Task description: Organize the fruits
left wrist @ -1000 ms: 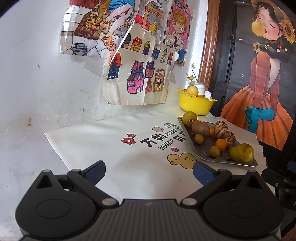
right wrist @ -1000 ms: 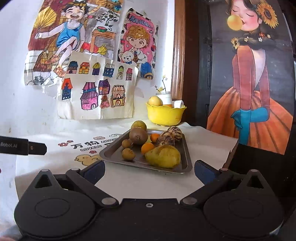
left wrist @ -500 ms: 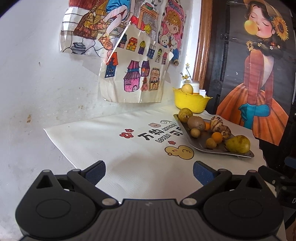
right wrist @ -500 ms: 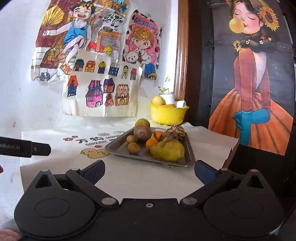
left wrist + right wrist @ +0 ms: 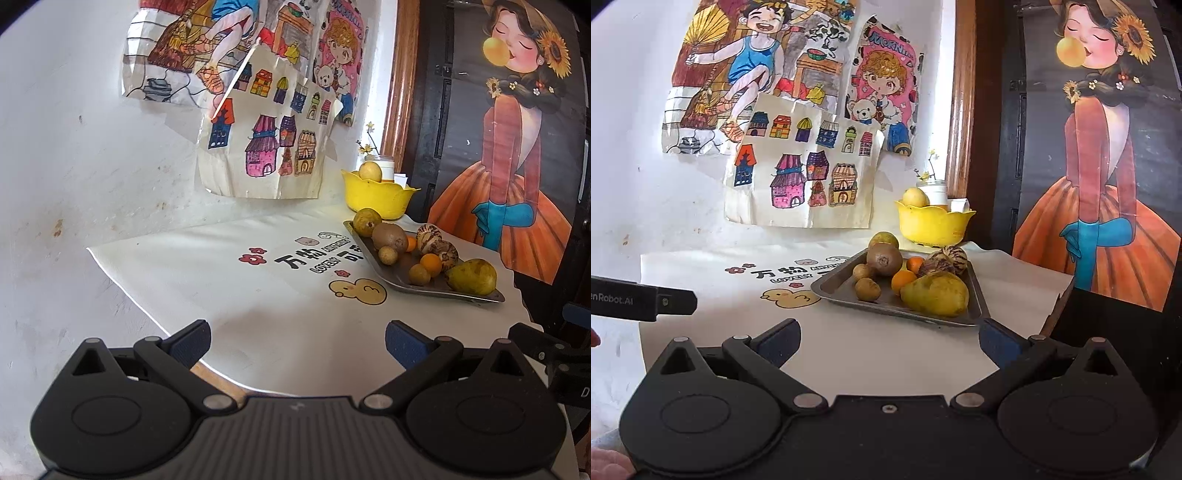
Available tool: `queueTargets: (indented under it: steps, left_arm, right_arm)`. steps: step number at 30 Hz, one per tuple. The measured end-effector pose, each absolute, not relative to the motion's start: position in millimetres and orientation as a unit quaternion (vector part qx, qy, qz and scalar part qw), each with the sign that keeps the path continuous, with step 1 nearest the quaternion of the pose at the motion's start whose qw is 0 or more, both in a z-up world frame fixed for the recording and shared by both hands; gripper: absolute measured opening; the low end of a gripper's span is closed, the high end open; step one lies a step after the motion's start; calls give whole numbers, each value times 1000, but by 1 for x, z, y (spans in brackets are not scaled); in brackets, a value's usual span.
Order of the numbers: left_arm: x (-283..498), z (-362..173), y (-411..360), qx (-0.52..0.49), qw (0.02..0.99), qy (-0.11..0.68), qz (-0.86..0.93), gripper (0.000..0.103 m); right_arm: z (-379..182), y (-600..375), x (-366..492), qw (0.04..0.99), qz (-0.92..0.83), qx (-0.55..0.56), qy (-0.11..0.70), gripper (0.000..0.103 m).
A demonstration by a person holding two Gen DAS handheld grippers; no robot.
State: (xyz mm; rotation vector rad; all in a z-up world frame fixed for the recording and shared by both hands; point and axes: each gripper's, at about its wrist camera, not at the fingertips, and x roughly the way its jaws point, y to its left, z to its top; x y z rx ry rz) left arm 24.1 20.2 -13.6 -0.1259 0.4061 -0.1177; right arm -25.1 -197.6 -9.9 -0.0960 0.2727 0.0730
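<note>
Black right gripper (image 5: 888,339) spread wide, holding nothing, low over white cloth just short of tray (image 5: 831,291). Left gripper (image 5: 297,341) likewise wide and unloaded, off to tray's left over bare cloth. Fruits heaped on tray: pear (image 5: 934,294) nearest, oranges (image 5: 903,281), kiwi (image 5: 884,259), small brown ones, striped ones behind. One yellow fruit (image 5: 915,196) already in bowl (image 5: 934,226) beyond tray. Fits sorting underway or an early approach; stage unclear. Any pick needing wide span for pear, light squeeze. Open room left of tray; tabletop edge close on right, dark door behind, wall at back.
</note>
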Motion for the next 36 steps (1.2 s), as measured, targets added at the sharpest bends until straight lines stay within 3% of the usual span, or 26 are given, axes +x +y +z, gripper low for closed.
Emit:
queueTargets:
  steps: [36]
  left_arm:
    - [24,-16,22,-74,973,209,-58,103]
  right_arm:
    - [-12,-197,-24,988,39,-52,143,102]
